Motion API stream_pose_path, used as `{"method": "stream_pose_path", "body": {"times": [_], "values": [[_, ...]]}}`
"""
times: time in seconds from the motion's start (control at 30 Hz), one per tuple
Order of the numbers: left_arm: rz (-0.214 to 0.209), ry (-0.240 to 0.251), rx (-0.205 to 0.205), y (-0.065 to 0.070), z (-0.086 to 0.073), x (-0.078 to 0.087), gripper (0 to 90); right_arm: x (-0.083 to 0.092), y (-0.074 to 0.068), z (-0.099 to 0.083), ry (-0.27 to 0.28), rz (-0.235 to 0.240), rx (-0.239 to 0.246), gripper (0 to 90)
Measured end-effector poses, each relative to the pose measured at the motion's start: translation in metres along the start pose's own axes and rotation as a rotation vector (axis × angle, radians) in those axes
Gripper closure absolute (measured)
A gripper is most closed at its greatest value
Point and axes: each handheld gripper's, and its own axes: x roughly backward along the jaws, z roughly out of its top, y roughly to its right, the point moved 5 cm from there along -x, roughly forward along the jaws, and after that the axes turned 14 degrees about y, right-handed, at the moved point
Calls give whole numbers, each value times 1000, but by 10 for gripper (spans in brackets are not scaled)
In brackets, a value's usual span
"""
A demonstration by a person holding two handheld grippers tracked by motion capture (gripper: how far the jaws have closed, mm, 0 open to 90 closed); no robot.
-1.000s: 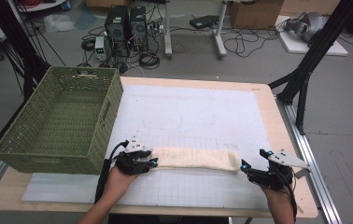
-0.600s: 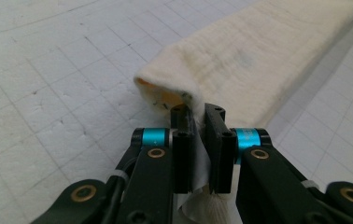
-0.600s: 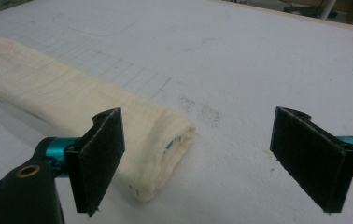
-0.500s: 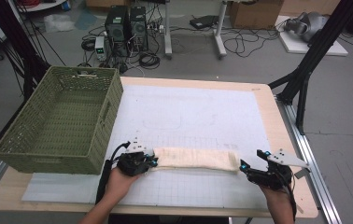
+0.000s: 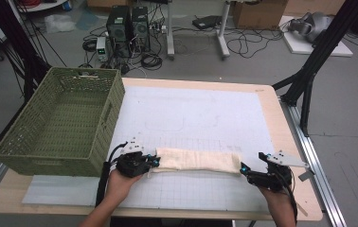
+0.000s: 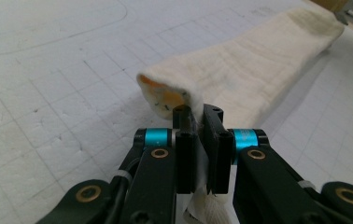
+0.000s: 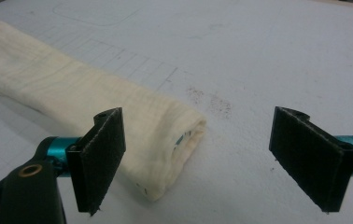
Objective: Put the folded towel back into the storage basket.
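A wooden desk (image 5: 288, 142) topped with a white gridded mat (image 5: 191, 118) carries a green woven basket (image 5: 61, 123) at its left edge and a folded cream towel (image 5: 198, 161) lying lengthwise along the near side, between a person's two hand-held tools. The left gripper (image 5: 154, 161) is clamped on the towel's left end, its jaws pressed together with cloth pinched between them and an open fold of fabric rising just beyond the tips. The right gripper (image 5: 244, 169) sits just off the towel's right end with its jaws spread wide and nothing between them; in its own view the folded end lies ahead of the left jaw, slightly off centre.

The risk appears to lie in that imbalance. With a single end held, any lift or pull by the left gripper would likely drag the towel across the mat or let the layers slide apart and unfold. Should the right gripper close from its present line, it might catch just the top layer or the edge, leaving a weak hold that could slip once the cloth takes weight.
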Motion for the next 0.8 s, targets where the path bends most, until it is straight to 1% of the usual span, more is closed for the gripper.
{"method": "stream_pose_path", "body": {"times": [0.03,0.13,0.23,0.3,0.33,0.4,0.43,0.47,0.57,0.6,0.63,0.7,0.77,0.8], "values": [[0,0,0,0,0,0,839,0,0,0,0,0,0,170],[-6,16,6,0,2,2,839,-9,-2,-6,-36,-3,-24,177],[-10,10,3,0,2,2,838,-17,-6,-14,-86,2,-8,237],[-15,14,3,0,2,3,838,-20,-9,-16,-102,6,10,272],[-14,17,3,1,2,3,837,-21,-9,-16,-104,3,16,282],[-16,17,-1,1,2,3,837,-21,-9,-16,-100,-3,12,285],[-16,15,-4,0,2,3,836,-22,-7,-17,-104,-18,7,301],[-17,16,-3,0,2,3,835,-22,-7,-19,-112,-24,6,308],[-22,19,-2,0,2,4,834,-26,-6,-23,-135,-23,10,309],[-20,19,-1,0,3,4,834,-26,-6,-23,-135,-23,10,309],[-20,23,4,0,3,4,835,-27,-7,-25,-147,-27,15,306],[-20,22,0,-1,3,5,834,-28,-7,-25,-151,-30,14,303],[-22,21,0,0,3,5,834,-30,-8,-28,-174,-30,4,302],[-22,21,0,0,3,5,834,-30,-8,-28,-174,-30,4,302]]}}
